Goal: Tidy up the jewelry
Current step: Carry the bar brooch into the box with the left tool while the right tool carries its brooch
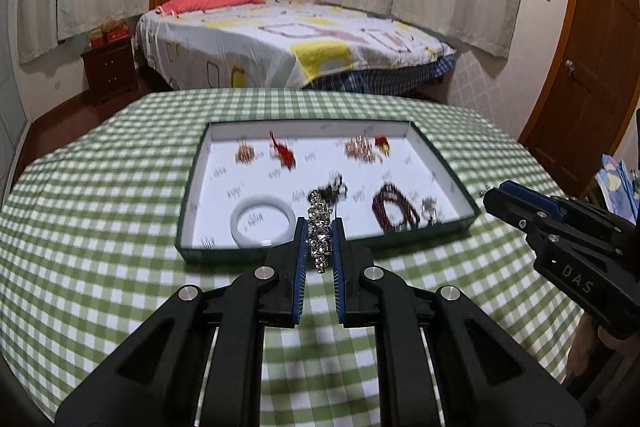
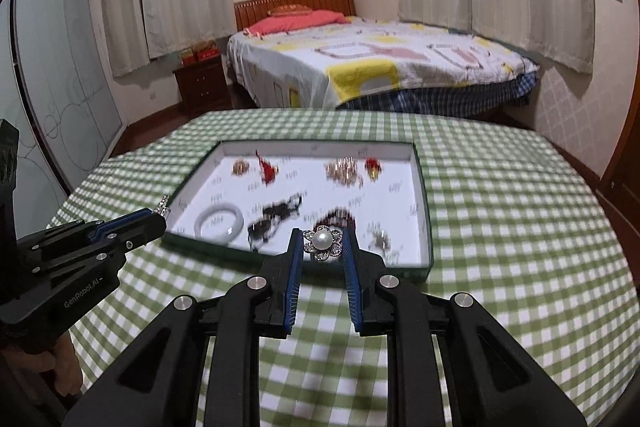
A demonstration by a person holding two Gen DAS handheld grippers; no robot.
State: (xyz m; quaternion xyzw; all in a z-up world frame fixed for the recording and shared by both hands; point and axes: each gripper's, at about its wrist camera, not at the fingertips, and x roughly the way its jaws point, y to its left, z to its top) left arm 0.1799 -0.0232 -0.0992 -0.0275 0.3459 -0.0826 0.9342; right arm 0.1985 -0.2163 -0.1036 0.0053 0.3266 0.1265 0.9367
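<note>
A shallow green-rimmed tray (image 1: 192, 187) with a white floor lies on the checked table. In it lie a white bangle (image 1: 262, 221), a dark red bead bracelet (image 1: 394, 209), red pieces (image 1: 282, 151) and gold pieces (image 1: 360, 147). My left gripper (image 1: 320, 231) is shut on a sparkling silver chain (image 1: 318, 227), held above the tray's near rim. My right gripper (image 2: 322, 241) is shut on a pearl flower brooch (image 2: 322, 241) over the tray's (image 2: 426, 195) near rim. The right gripper also shows in the left wrist view (image 1: 490, 193), and the left gripper in the right wrist view (image 2: 160, 217).
The table wears a green and white checked cloth (image 1: 100, 227). Behind it stand a bed (image 1: 280, 39), a dark nightstand (image 1: 110, 69) and a wooden door (image 1: 588, 67). Curtains hang along the walls.
</note>
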